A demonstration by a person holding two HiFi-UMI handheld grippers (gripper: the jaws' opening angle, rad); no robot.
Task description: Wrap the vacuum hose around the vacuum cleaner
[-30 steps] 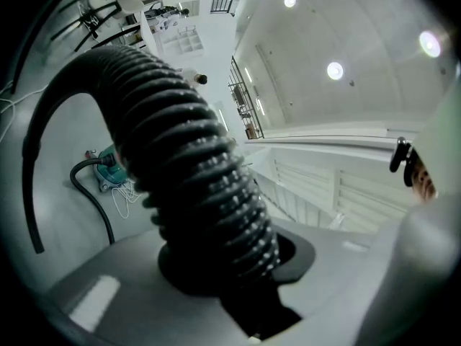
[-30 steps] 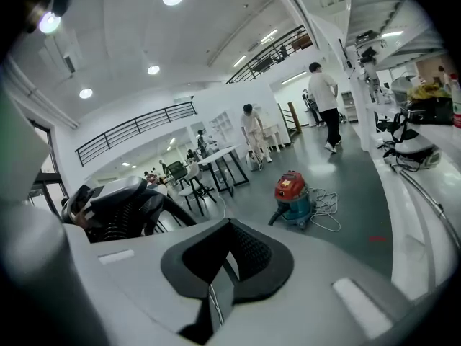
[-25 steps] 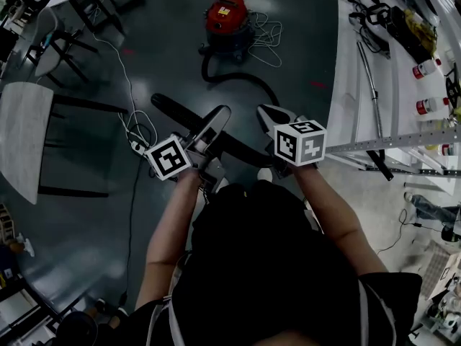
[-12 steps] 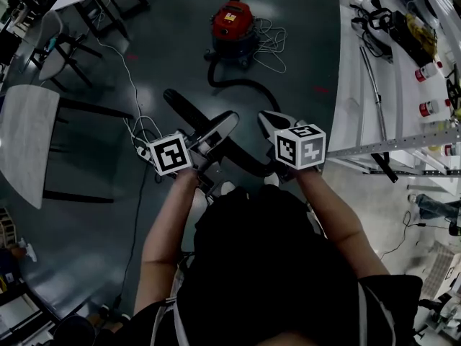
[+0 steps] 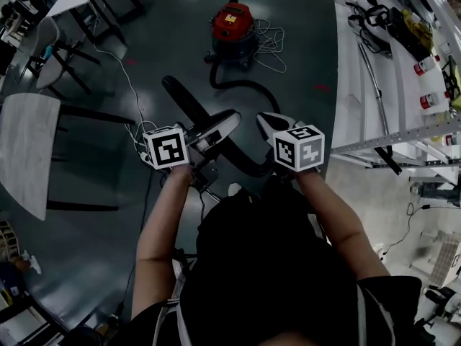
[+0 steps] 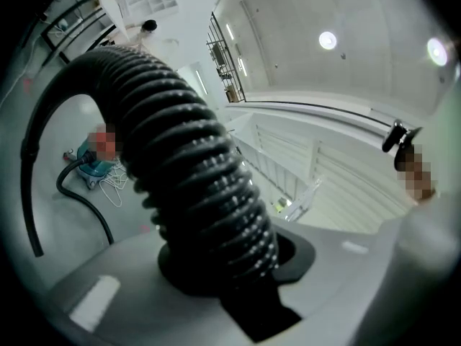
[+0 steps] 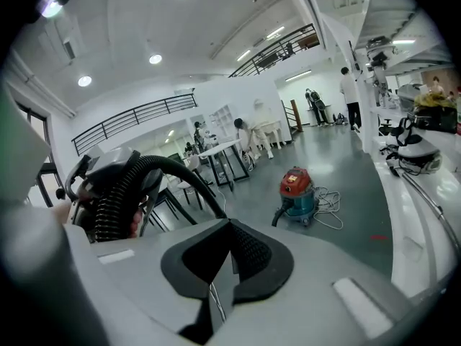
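**Left gripper** (image 6: 238, 287): jaws clamped on the ribbed black hose (image 6: 194, 171), which is lifted off the floor (image 5: 302, 49). **Right gripper** (image 7: 223, 258): jaws closed, nothing between them. The hose arcs down to the red vacuum (image 5: 232, 21), which stands well ahead beside a loose white cord (image 5: 270, 40).

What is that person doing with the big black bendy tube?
A person holds a gripper in each hand. The left gripper has its fingers closed on the black ribbed vacuum hose, lifting that part off the ground. The right gripper is shut and holds nothing. The red-topped vacuum cleaner stands ahead on the dark floor, with a loose white cord beside it. The hose is not wound round it yet.
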